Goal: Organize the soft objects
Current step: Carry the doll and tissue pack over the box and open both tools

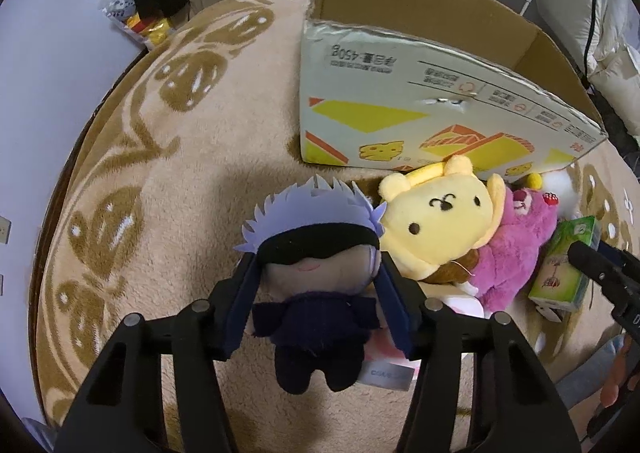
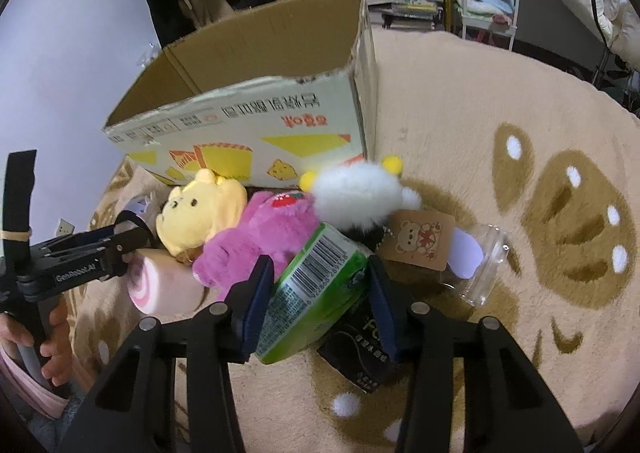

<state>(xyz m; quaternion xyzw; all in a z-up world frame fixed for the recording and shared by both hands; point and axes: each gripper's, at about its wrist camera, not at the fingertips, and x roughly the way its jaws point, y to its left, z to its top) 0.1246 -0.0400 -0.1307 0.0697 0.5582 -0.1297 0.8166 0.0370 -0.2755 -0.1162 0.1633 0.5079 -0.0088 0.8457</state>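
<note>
Rug (image 1: pixel 192 157): beige pile with brown leaf and paw patterns; it carries every item listed below.

Cardboard box (image 1: pixel 420 109): open top, printed side facing the cameras, standing at the far side of the rug. No contents are visible inside from either view.

Soft toys: a row lies just in front of the box's near wall. From left to right in the left wrist view: the yellow bear plush (image 1: pixel 436 221), the pink bear plush (image 1: pixel 516 249) touching it, and the white fluffy plush (image 2: pixel 356 193) at the far right, close to the box corner. A pink swirl roll cushion (image 2: pixel 160 285) lies nearer, beside the yellow bear.

Left gripper (image 1: pixel 318 277): both pads are pressed against the head of the spiky-haired doll (image 1: pixel 316 273), clamping it at the left end of the row. The doll's dark body hangs toward the camera between the fingers.

Right gripper (image 2: pixel 316 285): the green tissue pack (image 2: pixel 316 293) sits between its fingers, tilted, against the pink bear. Whether the pads actually grip it cannot be determined.

Black packet (image 2: pixel 360 349): under the green pack.

Card tag (image 2: pixel 420 241): bear print, right of the white plush.
</note>
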